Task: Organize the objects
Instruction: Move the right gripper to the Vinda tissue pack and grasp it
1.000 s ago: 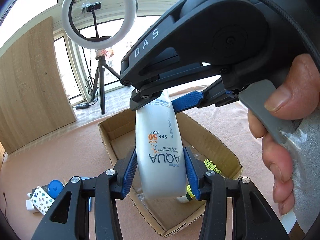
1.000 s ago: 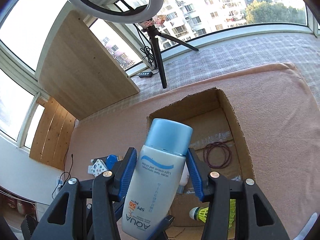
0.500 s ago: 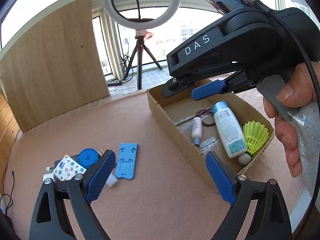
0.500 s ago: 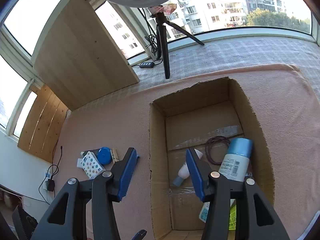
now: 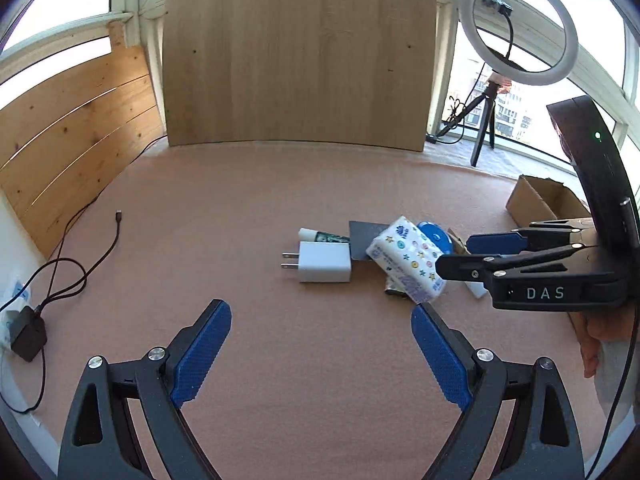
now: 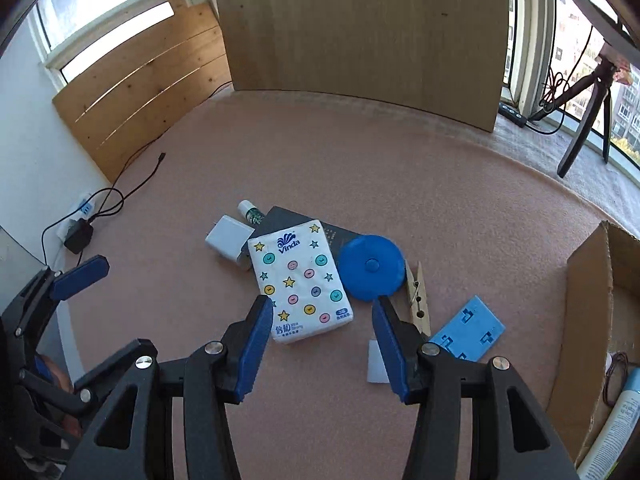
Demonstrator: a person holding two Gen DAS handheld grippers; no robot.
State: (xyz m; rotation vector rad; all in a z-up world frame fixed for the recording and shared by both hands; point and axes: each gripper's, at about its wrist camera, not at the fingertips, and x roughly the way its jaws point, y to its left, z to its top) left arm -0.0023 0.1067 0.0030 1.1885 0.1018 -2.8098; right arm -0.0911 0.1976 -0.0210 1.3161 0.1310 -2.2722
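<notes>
Between the right tongs [image 6: 320,344], spread and empty, lies only the mat; just ahead sits the tissue pack [image 6: 301,284] atop the mid-mat clutter, well left of the cardboard box [image 6: 588,300]; straddle its narrow sides; the left tongs [image 5: 320,356] gape, also empty.

My right gripper [image 6: 322,344] hangs open over the clutter.
A tissue pack [image 6: 300,284] lies between my fingers, touching a blue disc [image 6: 370,266]; the cardboard box [image 6: 588,320] sits at the carpet's right edge.

Sunlit windows [image 5: 56,12], wooden panel [image 5: 300,56], pink carpet [image 5: 224,208].
</notes>
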